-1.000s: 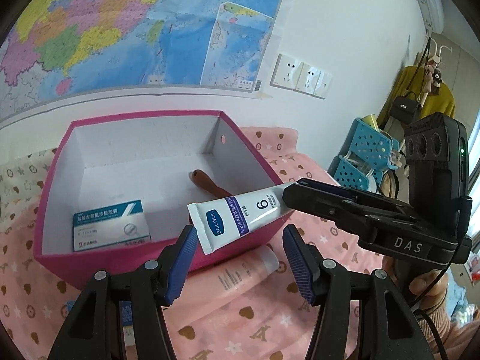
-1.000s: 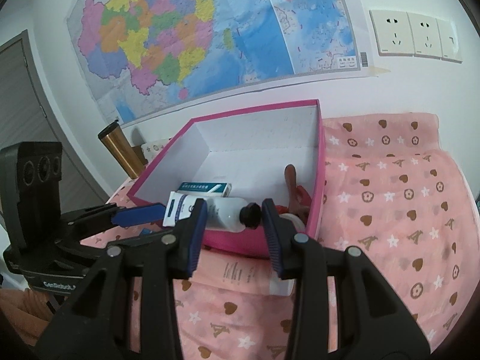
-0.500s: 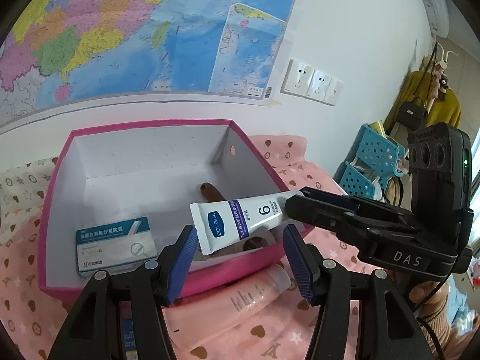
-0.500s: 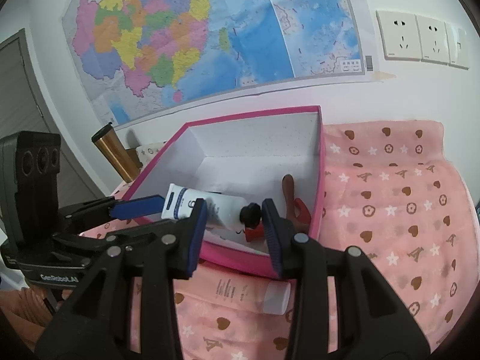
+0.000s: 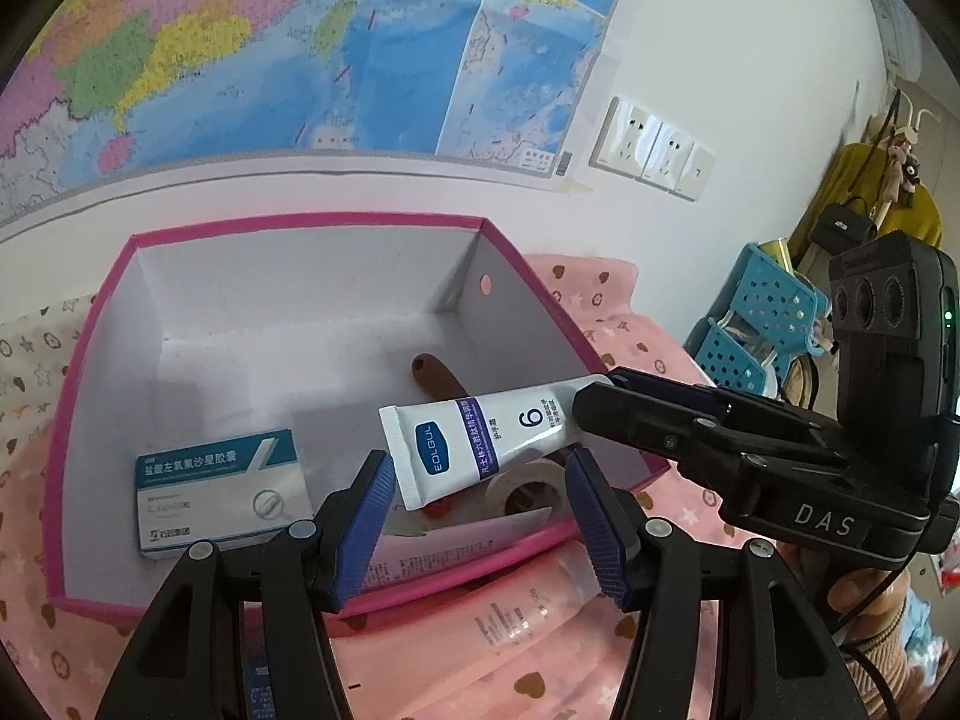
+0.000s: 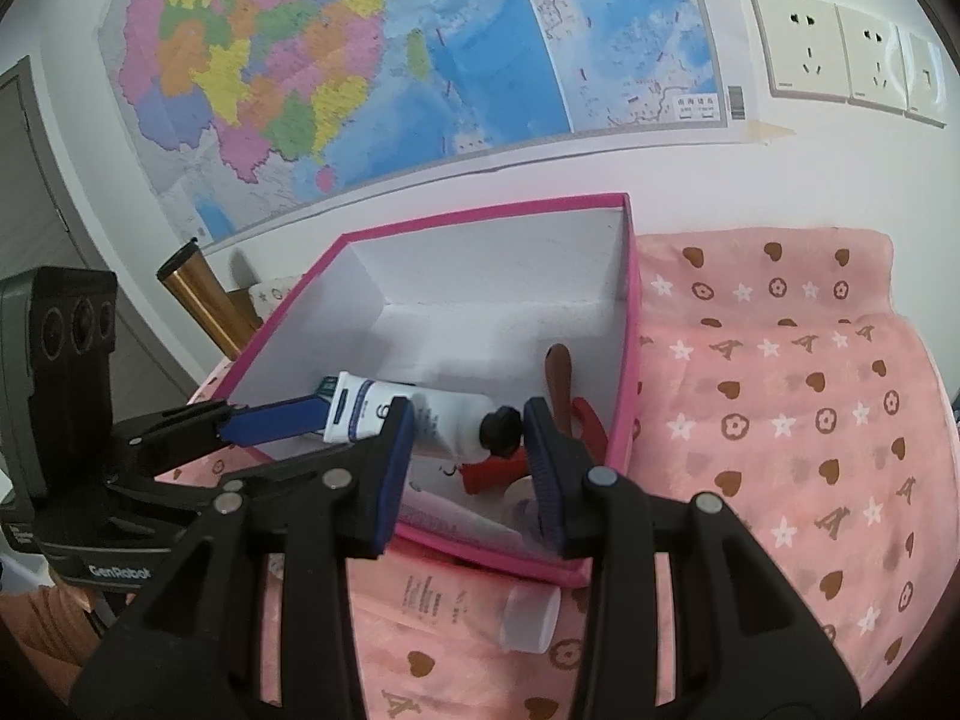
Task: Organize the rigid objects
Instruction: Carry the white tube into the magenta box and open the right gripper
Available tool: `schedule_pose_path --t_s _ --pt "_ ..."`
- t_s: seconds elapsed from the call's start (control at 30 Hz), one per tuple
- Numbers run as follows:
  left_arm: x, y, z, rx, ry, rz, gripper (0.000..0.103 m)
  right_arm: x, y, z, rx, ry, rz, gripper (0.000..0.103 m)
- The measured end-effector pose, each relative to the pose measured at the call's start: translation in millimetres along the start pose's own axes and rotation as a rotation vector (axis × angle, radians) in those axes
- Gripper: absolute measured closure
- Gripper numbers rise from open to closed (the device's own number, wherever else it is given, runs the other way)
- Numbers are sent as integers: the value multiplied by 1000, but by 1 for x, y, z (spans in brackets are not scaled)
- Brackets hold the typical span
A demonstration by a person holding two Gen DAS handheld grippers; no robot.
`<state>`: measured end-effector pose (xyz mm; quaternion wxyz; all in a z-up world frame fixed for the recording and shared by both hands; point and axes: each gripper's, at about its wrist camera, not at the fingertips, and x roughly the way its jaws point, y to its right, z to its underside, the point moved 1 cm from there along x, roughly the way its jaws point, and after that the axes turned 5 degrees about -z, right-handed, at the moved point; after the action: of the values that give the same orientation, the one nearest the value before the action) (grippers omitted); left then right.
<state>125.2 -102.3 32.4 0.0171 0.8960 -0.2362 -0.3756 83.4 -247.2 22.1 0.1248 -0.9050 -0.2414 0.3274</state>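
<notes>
A: Start at the claws. What is each one doing?

B: The right claw (image 6: 468, 450) is clenched on the white tube (image 5: 480, 444), gripping it near the black cap and holding it in the air over the pink box (image 5: 90, 360). The left claw (image 5: 474, 510) is released, its blue pads spread with nothing between them; the tube's crimped end only hangs in front of them.

A: So how far along is the tidying?

B: I'd judge it partly done. Already in the box: one medicine carton (image 5: 219, 492) on the left of the floor, one brown handle (image 5: 438, 375) towards the right wall, one roll of tape (image 5: 528, 483), one red-handled tool (image 6: 498, 471), and one flat pale packet (image 6: 462, 519) leaning inside the near wall.

A: And what is left?

B: The held tube has yet to be let go inside. One pink tube (image 6: 474, 597) lies outside, just beside the box's near wall on the pink patterned cloth (image 6: 810, 420). Something else shows under the left claw's arm, but I cannot tell what it is.

A: Totals?

B: Two tubes, one carton, one roll, one box, two claws.
</notes>
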Motion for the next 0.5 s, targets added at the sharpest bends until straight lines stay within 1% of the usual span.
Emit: schedule_pose_path --t_s 0.2,0.33,0.5 --pt "15 -5 -3 -9 -29 -13 45 12 4 -2 7 -22 28 62" --pt "23 -11 -5 -29 -52 -2 45 16 6 -4 10 -29 44 62" --pt "27 -17 -6 -49 -55 -17 46 16 7 -5 19 -14 71 62"
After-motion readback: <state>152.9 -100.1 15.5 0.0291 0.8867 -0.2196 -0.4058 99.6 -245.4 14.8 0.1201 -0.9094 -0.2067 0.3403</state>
